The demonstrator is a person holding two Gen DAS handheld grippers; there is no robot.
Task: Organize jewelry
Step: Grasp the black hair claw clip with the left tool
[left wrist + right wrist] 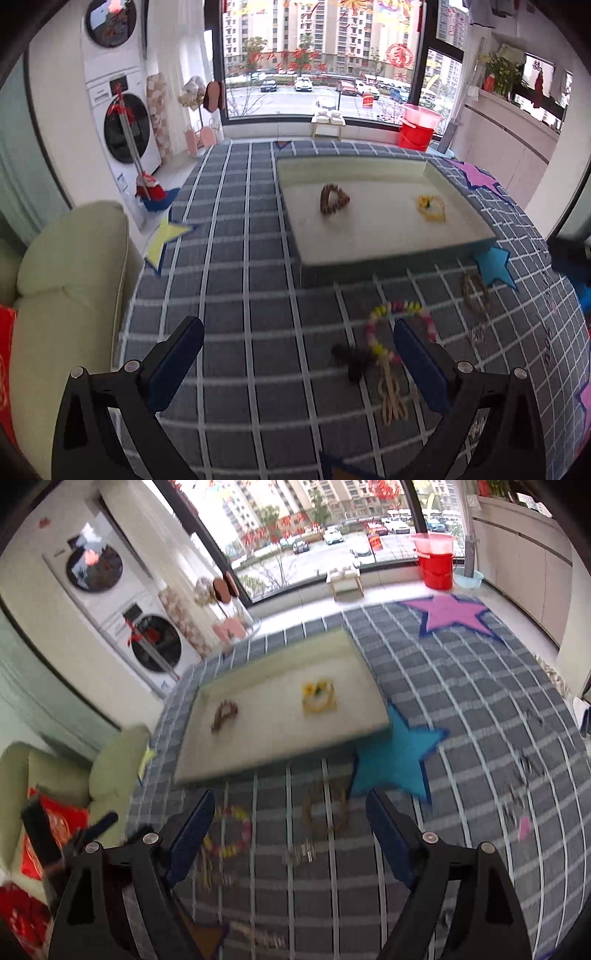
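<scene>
On the left, the left gripper (299, 360) hangs over the checked cloth (236, 280) that covers the worktop, its fingers spread wide with nothing between them. Just right of centre in that view lies a bracelet of pastel beads (397, 326) with a straw-coloured tassel, a dark fuzzy piece (352, 360) touching its left side. Both sit loose on the cloth, likely waiting their turn.

Behind them stands the shallow white tray (295, 221), its smooth floor and low rim suited to keeping sorted pieces together. Inside, well apart, rest a brown bead bracelet (334, 199) pulled into a heart shape and a yellow cord piece (430, 206).

Further right, a woven tan ring (476, 291) lies beside a flat blue star (496, 264) on the cloth.

The right gripper (291, 825) hovers nearest that ring (327, 810), fingers wide and empty. Small metallic bits farther right are too blurred to name.
</scene>
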